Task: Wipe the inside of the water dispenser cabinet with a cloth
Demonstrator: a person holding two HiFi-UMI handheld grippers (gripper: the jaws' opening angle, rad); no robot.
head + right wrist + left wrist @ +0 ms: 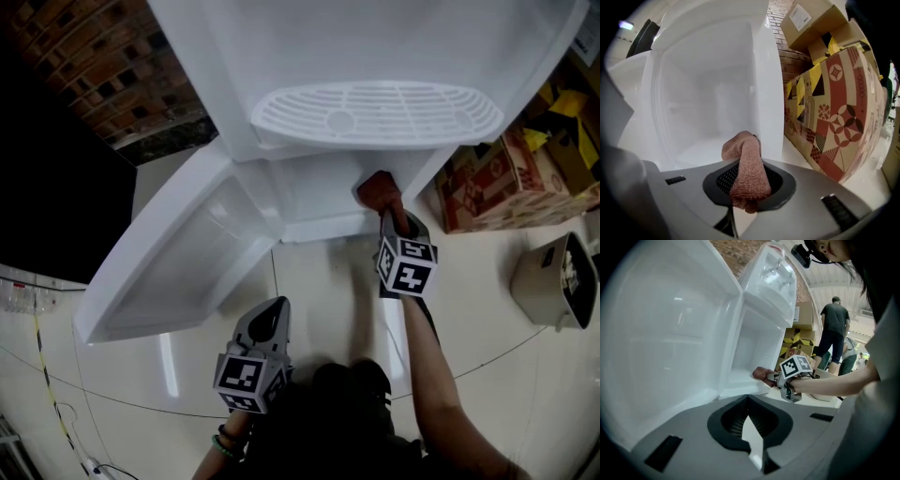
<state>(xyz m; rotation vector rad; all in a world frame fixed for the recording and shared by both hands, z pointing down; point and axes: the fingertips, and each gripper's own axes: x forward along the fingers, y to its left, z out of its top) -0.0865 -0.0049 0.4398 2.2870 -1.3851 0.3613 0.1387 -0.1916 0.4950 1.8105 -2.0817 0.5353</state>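
Pale glossy floor point(319, 281), brick wall point(103, 66), printed cartons point(506, 178) around. Clamps a reddish-brown cloth point(378, 190) in the right gripper point(386, 217), at the front right of the open cabinet point(319, 192) in the water dispenser point(375, 56). Holds the left gripper point(272, 307) back, tips together, empty.
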